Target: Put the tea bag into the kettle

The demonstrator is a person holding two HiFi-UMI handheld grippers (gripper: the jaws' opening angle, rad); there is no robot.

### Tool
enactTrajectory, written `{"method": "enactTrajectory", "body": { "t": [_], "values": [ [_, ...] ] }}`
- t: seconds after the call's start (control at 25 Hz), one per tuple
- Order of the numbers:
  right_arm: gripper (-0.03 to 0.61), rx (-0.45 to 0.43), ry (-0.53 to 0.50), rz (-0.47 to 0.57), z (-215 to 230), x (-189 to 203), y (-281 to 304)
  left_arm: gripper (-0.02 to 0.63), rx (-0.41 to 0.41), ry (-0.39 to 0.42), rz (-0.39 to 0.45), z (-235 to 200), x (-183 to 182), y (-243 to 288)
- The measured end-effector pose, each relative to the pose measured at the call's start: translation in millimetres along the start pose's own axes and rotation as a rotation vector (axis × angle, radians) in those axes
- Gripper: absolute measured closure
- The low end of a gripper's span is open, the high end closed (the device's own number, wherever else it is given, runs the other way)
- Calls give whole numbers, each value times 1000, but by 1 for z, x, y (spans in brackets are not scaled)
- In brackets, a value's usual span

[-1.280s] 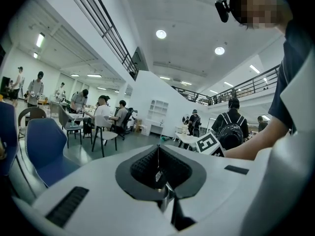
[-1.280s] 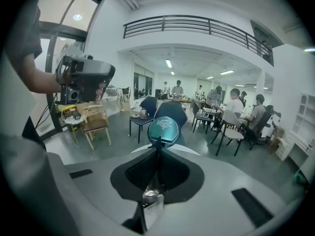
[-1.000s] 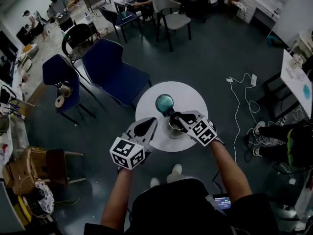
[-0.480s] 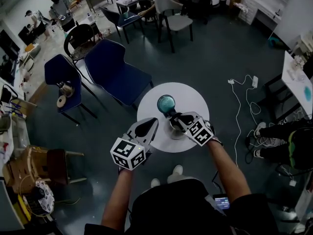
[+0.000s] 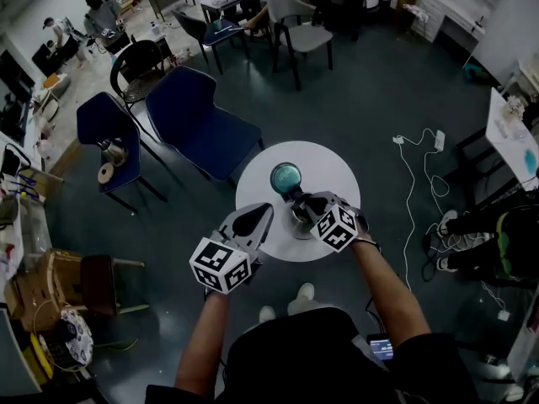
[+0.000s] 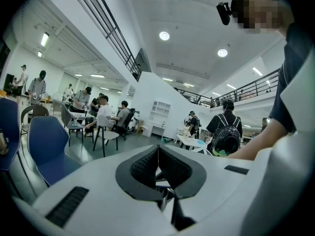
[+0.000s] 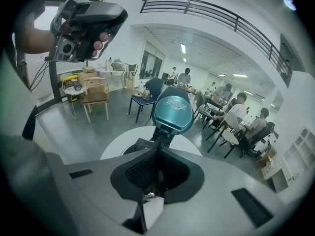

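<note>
The left hand-held gripper [image 5: 263, 211] hung over the near left edge of the round white counter [image 5: 330, 171], its jaws pressed together on nothing, pointing almost level. Beside it on the counter stood the kettle [image 5: 299, 222] with its teal lid [image 5: 285, 178] tipped up and open. The right hand-held gripper [image 5: 306, 203] pointed steeply down over the kettle's mouth. In its own view [image 7: 157, 154] the jaws were nipped nearly together on a thin pale sliver that looked like the tea bag [image 7: 158, 178]; most of the bag was hidden behind the pads. Compared with a second earlier, the right hand-held gripper had sunk a little toward the kettle and rolled, so its marker cube sat closer in; the left one had stayed put. Around the counter, two blue chairs [image 5: 198, 124] stood to the upper left, the person's shoes [image 5: 303, 291] showed on the dark floor [image 5: 379, 91] below, and a white cable with a power strip [image 5: 435, 138] lay to the right. The raised lid stood just beyond the right jaws.
</note>
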State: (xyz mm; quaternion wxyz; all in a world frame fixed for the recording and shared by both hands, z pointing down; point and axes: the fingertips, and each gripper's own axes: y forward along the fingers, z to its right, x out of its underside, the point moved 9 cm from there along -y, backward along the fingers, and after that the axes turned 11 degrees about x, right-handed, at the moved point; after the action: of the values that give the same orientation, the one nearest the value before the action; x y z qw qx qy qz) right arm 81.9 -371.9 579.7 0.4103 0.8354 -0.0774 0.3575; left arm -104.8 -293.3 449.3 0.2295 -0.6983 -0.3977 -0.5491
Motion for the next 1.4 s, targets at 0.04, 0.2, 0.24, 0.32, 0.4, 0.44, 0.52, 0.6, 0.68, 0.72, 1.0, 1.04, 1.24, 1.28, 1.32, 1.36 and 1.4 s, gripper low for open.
{"method": "enactTrajectory", "body": {
  "t": [0.04,0.2,0.24,0.32,0.4,0.44,0.52,0.6,0.68,0.72,1.0,1.04,1.24,1.28,1.32,1.36,1.4],
  "values": [
    [541,-1,-5,-5,0,0,1,597,0,-2,-1,0,0,1],
    [541,-6,-35,-19,-2,0,4,597,1,-11,-3,1,2,3],
    [541,-6,-42,-22,-2,0,5,597,2,-12,-3,1,2,4],
    [541,-6,-55,-26,-4,0,8,597,3,-13,-4,0,3,4],
    [541,-4,-65,-31,-5,1,11,597,3,-15,-5,-1,4,5],
    [541,-3,-72,-36,-5,1,13,597,2,-16,-6,-2,4,5],
    [541,-3,-88,-46,-6,2,14,597,0,-18,-9,-2,5,6],
    [541,-5,-98,-52,-7,2,15,597,-4,-19,-9,-1,5,5],
    [541,-7,-102,-57,-8,3,16,597,-7,-20,-9,-1,5,4],
    [541,-8,-105,-60,-7,3,17,597,-8,-21,-9,-1,5,4],
    [541,-15,-150,-84,-10,4,22,597,-19,-27,-10,-1,5,3],
    [541,-17,-157,-88,-11,4,22,597,-20,-29,-11,-1,5,2],
    [540,-21,-198,-107,-14,7,27,597,-29,-33,-12,-3,7,0],
    [541,-22,-208,-109,-15,8,28,597,-30,-33,-12,-3,8,0],
    [541,-22,-216,-110,-16,8,29,597,-31,-33,-12,-3,8,0],
    [540,-23,-218,-109,-17,8,29,597,-32,-33,-11,-3,9,0],
    [540,-26,-217,-107,-18,8,29,597,-33,-33,-11,-3,9,0]
  ]
}}
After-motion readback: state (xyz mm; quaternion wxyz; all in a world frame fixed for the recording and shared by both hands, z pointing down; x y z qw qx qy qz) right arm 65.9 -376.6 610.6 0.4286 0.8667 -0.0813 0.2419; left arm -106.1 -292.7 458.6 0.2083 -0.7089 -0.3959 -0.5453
